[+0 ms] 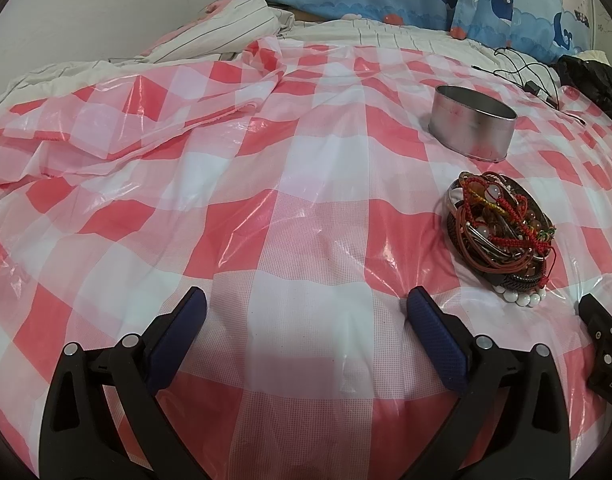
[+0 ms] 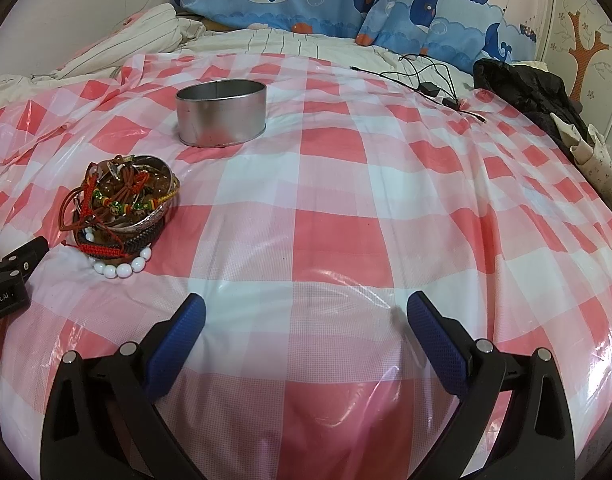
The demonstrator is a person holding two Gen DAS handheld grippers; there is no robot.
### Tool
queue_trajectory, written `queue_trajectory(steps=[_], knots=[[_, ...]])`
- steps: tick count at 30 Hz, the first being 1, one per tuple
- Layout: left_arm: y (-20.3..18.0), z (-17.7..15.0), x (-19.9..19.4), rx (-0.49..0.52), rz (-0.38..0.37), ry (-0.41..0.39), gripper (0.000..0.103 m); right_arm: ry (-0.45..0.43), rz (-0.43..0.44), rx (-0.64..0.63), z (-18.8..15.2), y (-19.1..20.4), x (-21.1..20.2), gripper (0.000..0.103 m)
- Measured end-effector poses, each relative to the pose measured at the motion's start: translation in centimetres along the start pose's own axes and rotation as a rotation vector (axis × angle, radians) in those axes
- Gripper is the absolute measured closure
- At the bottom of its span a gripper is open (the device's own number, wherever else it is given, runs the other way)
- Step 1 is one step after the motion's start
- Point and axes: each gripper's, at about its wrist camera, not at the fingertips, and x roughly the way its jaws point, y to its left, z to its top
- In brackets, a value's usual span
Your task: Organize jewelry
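A big red and white checked sheet (image 2: pixel 346 208) covers the bed. It is shiny and a bit crinkly. Everything for the job sits on it.

On the sheet stands a silver tin (image 2: pixel 221 114). It is oval, with no lid, and it stands upright. From the right wrist view the part of its inside that shows looks empty. The very bottom is hidden.

Just in front of the tin is the pile of jewelry (image 2: pixel 122 208). It is near the tin but does not touch it. It is a tangled heap. There are red and brown cords, a silver bangle, dark woven bands, and some clear brown beads. I think the heap may sit on a round dish or lid, but I cannot tell for sure. At the side of the pile away from the tin, a string of white beads (image 2: pixel 124 266) pokes out onto the sheet.

So the job looks like it has not really started. Nothing seems to be in the tin yet. All the jewelry is in one knot. I think every piece has yet to be pulled apart and put away.

The left gripper (image 1: pixel 306 312) is on the white-bead side of the pile, with its blue fingers spread wide and nothing between them. The right gripper (image 2: pixel 306 312) is the same, wide apart and holding nothing. Both hang low over the bare sheet, farther from the tin than the pile is.

The cords may snag on each other when one is lifted.
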Motion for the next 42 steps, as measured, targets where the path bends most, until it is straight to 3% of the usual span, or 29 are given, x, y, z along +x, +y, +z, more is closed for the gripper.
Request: queue_trajectory(steps=[6, 8, 11, 16, 18, 20, 24, 29, 34, 36, 38, 42], knots=[[0.6, 0.6, 0.1, -0.006, -0.050, 0.066, 0.006, 0.057, 0.086, 0.051, 0.4, -1.4, 1.1, 0.007], [0.8, 1.3, -0.4, 0.008, -0.109, 0.092, 0.006, 0.055, 0.082, 0.045, 0.4, -1.3, 1.0, 0.007], [0.6, 2.3, -2.6, 0.031, -0.226, 0.022, 0.006, 0.053, 0.085, 0.047, 0.4, -1.2, 1.0, 0.007], [-2.2, 3.5, -3.2, 0.190, -0.346, 0.007, 0.007, 0.052, 0.084, 0.046, 0.4, -1.3, 1.0, 0.007], [-2.6, 3.7, -2.9, 0.195, -0.401, 0.016, 0.011, 0.052, 0.084, 0.046, 0.4, -1.3, 1.0, 0.007], [-2.5, 3.7, -2.4, 0.161, -0.487, 0.025, 0.022, 0.053, 0.083, 0.045, 0.4, -1.3, 1.0, 0.007], [-2.9, 4.1, -2.1, 0.169, -0.492, -0.008, 0.031, 0.053, 0.078, 0.042, 0.4, -1.2, 1.0, 0.007], [-4.0, 4.7, -2.0, 0.202, -0.489, -0.041, 0.032, 0.052, 0.077, 0.041, 0.4, -1.1, 0.9, 0.007], [-4.9, 4.9, -1.3, 0.223, -0.482, -0.022, 0.032, 0.052, 0.077, 0.041, 0.5, -1.2, 0.9, 0.007], [-5.2, 4.6, -1.4, 0.247, -0.468, -0.023, 0.044, 0.052, 0.077, 0.040, 0.4, -1.1, 0.9, 0.007], [-5.6, 4.3, -1.2, 0.277, -0.460, -0.014, 0.064, 0.052, 0.076, 0.040, 0.5, -1.2, 1.0, 0.007], [-5.6, 4.1, -1.0, 0.307, -0.431, -0.013, 0.082, 0.052, 0.077, 0.040, 0.4, -1.1, 1.0, 0.007]])
